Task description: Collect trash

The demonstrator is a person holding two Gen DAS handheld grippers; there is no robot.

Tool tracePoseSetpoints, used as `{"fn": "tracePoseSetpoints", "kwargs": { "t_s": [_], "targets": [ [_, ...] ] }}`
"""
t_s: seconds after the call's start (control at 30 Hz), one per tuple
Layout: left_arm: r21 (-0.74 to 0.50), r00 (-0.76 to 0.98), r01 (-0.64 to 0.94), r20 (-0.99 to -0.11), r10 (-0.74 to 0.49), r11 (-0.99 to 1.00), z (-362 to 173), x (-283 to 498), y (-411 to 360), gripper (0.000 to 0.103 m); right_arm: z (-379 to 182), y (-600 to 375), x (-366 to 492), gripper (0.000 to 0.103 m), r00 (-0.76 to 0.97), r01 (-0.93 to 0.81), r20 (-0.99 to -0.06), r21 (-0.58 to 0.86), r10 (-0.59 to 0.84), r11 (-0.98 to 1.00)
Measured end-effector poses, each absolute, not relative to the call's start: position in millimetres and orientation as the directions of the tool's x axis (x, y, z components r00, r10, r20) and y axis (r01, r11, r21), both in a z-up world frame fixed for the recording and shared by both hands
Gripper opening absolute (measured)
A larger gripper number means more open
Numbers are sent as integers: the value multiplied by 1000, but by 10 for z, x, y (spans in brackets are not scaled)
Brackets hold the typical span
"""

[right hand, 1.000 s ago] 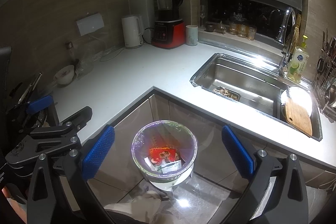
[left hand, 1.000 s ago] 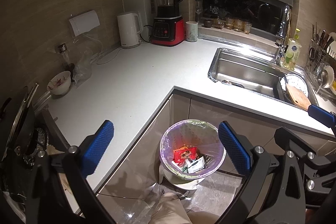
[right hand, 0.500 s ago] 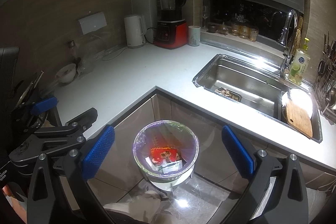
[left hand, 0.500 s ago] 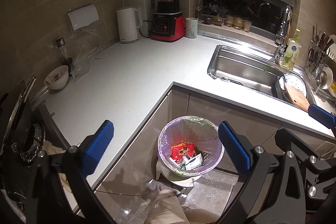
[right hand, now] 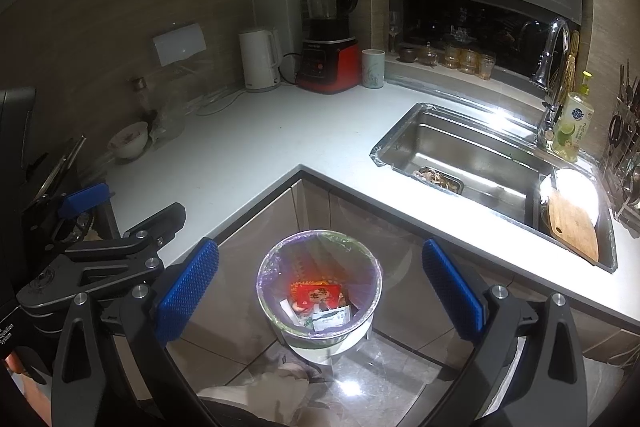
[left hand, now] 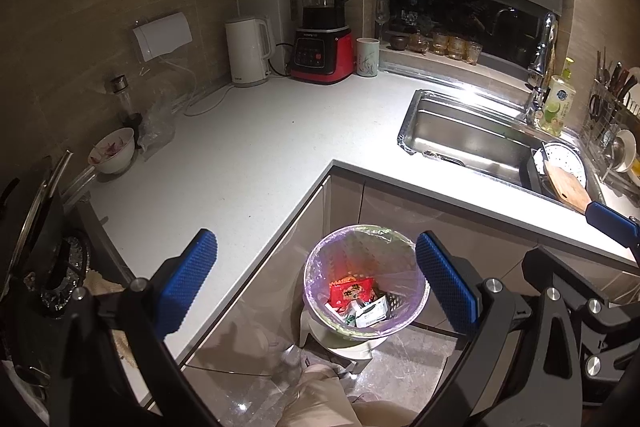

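A white trash bin (left hand: 416, 291) lined with a clear bag stands on the floor in the cabinet corner; it also shows in the right wrist view (right hand: 372, 291). Inside lie a red wrapper (left hand: 351, 291) (right hand: 316, 294) and white paper scraps (left hand: 372, 313) (right hand: 332, 319). My left gripper (left hand: 316, 287) is open and empty, held high above the bin. My right gripper (right hand: 320, 297) is open and empty, also high above the bin. The left gripper's body (right hand: 100, 259) shows at the left of the right wrist view.
An L-shaped white counter (left hand: 240, 155) holds a kettle (left hand: 248, 51), a red blender (left hand: 324, 23), a cup (left hand: 367, 57) and a bowl (left hand: 114, 151). A steel sink (left hand: 468, 139) with a cutting board (left hand: 566, 187) and soap bottle (left hand: 558, 105) lies right. A stove (left hand: 48, 267) is at left.
Both grippers have drifted slightly back and up, so the bin and counter sit a little lower in view. Both jaws stay open and empty.
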State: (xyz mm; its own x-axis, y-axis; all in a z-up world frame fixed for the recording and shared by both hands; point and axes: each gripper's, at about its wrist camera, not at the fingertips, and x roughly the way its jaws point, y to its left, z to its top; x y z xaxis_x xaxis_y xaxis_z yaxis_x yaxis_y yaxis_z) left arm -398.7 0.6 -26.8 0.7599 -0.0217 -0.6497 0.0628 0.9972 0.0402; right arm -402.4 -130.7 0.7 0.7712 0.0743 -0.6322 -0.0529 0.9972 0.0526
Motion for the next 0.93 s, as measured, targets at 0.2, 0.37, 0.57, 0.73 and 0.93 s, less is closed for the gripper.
{"fn": "tracePoseSetpoints", "kwargs": {
  "t_s": [0.2,0.37,0.57,0.73,0.93],
  "targets": [
    [41,760,63,-650,-22,997,-268,-3985,9,95,8,-1313,-4022,101,771,-53,-633,51,73,997],
    [39,764,60,-645,-21,997,-264,-3999,22,95,2,-1309,-4033,101,771,-53,-633,54,75,997],
    [44,776,46,-631,-7,998,-252,-4023,48,95,-2,-1315,-4033,101,771,-54,-633,55,77,997],
    [39,762,72,-647,-30,997,-263,-4005,46,95,-8,-1284,-4049,101,771,-50,-633,52,71,997],
    [35,778,40,-628,-9,999,-263,-4030,61,95,-9,-1236,-4047,101,769,-56,-635,51,76,997]
  ]
}}
